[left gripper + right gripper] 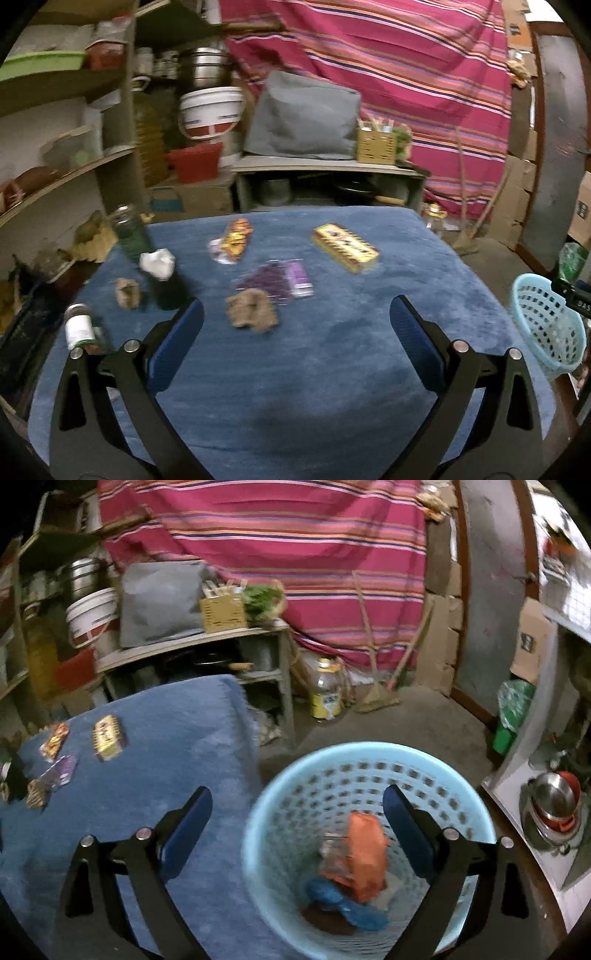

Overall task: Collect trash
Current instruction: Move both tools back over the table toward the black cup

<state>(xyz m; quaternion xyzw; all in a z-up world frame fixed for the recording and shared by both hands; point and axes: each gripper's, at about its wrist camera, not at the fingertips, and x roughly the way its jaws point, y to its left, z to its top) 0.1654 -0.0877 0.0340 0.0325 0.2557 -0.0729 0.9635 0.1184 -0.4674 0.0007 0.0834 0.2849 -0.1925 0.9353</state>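
Blue-padded left tool (296,314) and right tool (297,805) both spread, empty; box (345,248) print unreadable.

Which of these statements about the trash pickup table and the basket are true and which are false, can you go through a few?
1. The right gripper is open, nothing between its fingers. True.
2. The light blue basket is empty. False: an orange wrapper and a blue piece lie in it.
3. The yellow box lies on the blue tablecloth. True.
4. The left gripper is shut on the crumpled brown paper. False: it is open and the paper lies on the cloth ahead of it.
5. The basket stands on the table. False: it stands beside the table, lower than the tabletop.
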